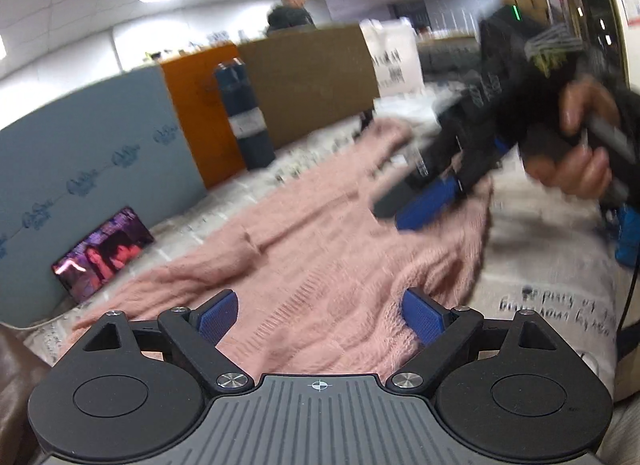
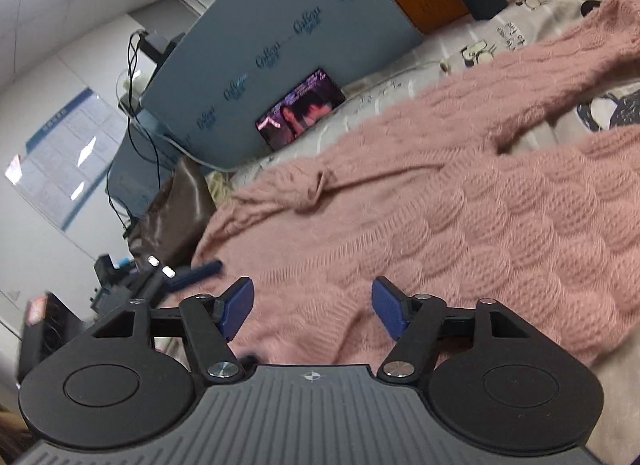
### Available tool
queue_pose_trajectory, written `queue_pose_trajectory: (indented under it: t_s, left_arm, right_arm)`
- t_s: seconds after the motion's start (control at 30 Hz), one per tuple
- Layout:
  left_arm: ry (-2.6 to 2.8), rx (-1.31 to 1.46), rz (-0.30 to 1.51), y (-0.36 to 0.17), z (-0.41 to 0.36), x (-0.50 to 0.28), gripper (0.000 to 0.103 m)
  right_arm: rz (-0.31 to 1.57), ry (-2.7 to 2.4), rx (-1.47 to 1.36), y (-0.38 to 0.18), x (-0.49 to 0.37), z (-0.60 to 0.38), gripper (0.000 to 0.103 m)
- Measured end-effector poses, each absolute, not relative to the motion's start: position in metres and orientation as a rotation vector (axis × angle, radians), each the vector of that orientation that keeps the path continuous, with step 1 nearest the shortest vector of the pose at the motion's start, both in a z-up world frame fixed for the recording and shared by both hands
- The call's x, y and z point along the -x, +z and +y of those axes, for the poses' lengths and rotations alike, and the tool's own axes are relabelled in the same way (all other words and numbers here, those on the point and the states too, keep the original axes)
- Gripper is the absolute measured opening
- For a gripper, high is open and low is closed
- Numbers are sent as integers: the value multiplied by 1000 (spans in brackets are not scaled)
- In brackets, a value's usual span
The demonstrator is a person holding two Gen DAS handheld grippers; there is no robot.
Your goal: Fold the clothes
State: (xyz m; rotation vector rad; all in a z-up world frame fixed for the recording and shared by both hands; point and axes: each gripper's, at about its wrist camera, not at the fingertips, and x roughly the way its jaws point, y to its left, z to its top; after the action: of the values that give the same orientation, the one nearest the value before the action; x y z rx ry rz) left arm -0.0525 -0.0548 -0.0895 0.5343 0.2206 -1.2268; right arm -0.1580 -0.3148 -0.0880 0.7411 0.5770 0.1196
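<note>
Hovering over pink sweater (image 1: 320, 249): left tool (image 1: 320, 315) wide apart, right tool (image 2: 313, 307) parted, both empty.

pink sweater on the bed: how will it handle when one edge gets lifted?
Probably floppy: the pink sweater already lies in soft wrinkles, so a lifted edge should drape and drag the rest. The fuzzy chunky knit likely grips the pads rather than slipping. It looks bulky, so maybe heavy enough to sag.
</note>
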Motion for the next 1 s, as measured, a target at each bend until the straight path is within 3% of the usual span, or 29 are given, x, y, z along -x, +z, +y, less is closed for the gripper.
queue_pose_trajectory:
  t_s: [0.23,0.33,0.4,0.47,0.6,0.77,0.83,0.9,1.0]
  left_arm:
    - [-892,-280,239,-71,13,14,92]
    - [-783,-224,264,-70,33,6,93]
    - [-767,-205,269,-71,42,5,94]
    - [-770,-200,270,-71,44,5,94]
    - [-814,-199,272,-74,39,5,94]
    - [-903,-295,307,-85,21,8,94]
    - [-915,-339,322,-88,14,6,94]
    - [-908,-356,298,-85,10,4,94]
    - [-886,-334,261,-76,1,-9,94]
  right_arm:
    - [587,69,-478,-79,153,-286,56]
    - [644,93,-384,-86,142,-272,38]
    - [613,101,-315,-84,144,-264,17]
    - [560,126,-283,-77,148,-260,11]
    - [403,108,-203,-50,152,-257,11]
    - [559,71,-167,-70,127,-263,13]
    - [618,49,-183,-81,119,-268,23]
    - [596,42,-235,-78,118,-277,39]
    - [523,28,-310,-67,105,-290,42]
